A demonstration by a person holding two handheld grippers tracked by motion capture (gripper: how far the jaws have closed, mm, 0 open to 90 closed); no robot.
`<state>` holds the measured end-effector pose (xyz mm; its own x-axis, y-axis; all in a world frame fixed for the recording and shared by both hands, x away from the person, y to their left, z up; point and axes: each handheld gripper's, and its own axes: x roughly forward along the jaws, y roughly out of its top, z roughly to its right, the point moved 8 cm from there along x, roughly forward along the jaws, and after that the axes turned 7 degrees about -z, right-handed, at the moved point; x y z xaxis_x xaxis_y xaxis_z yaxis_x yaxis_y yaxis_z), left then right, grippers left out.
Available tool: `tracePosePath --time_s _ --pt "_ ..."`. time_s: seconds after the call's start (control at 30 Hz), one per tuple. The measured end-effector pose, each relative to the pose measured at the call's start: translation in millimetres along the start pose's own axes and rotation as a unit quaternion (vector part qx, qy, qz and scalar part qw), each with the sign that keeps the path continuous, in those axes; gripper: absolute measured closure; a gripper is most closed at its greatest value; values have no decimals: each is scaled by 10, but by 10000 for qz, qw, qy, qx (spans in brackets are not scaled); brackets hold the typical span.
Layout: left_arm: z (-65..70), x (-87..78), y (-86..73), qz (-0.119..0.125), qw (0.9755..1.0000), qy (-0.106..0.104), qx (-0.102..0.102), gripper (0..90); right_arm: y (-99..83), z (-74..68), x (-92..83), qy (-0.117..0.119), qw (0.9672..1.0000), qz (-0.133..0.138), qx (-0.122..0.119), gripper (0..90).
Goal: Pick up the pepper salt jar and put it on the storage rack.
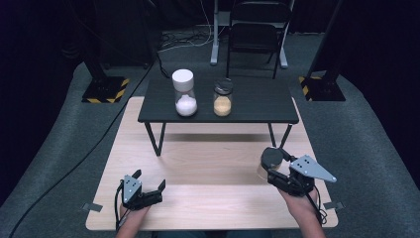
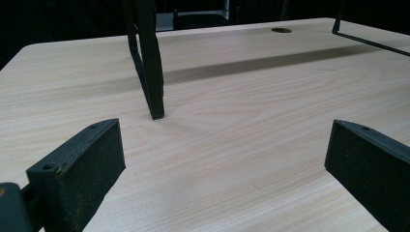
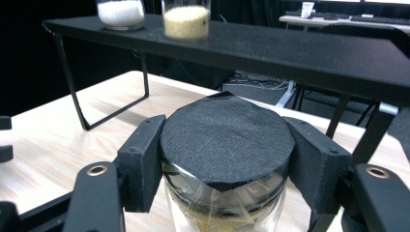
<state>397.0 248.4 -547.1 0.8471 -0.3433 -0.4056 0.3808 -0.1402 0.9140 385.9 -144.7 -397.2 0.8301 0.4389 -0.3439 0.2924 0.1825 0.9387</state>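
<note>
My right gripper point(image 1: 275, 167) is shut on a glass jar with a black lid point(image 3: 227, 140), its two pads pressing the lid's sides, and holds it just above the light wooden table point(image 1: 208, 163) at the right. The jar point(image 1: 270, 161) has yellowish contents. My left gripper point(image 1: 148, 181) stands open near the table's front left with nothing between its jaws; in the left gripper view its fingers point(image 2: 80, 169) frame bare wood. On the black shelf point(image 1: 257, 106) stand a white-lidded jar of white grains point(image 1: 184, 93) and a black-lidded jar of tan grains point(image 1: 223, 98).
The black shelf stands on thin metal legs point(image 2: 150, 63) over the table's far half. A hole point(image 2: 281, 30) is in the table top. Beyond are a black chair point(image 1: 257, 34), stand bases with yellow-black tape point(image 1: 105, 90) and cables on grey carpet.
</note>
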Motion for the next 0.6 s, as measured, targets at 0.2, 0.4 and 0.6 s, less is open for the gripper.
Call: tracePosePath --time_s 0.2,0.4,0.6 --pt "0 -1 1 5 10000 -5 -2 2 182 -24 21 59 9999 63 -69 346" --pt "2 -3 1 10 10000 -11 1 2 382 -25 53 89 9998 146 -102 346" --pt "-4 -1 1 -3 10000 -22 -14 2 589 -14 67 93 9996 250 -81 346"
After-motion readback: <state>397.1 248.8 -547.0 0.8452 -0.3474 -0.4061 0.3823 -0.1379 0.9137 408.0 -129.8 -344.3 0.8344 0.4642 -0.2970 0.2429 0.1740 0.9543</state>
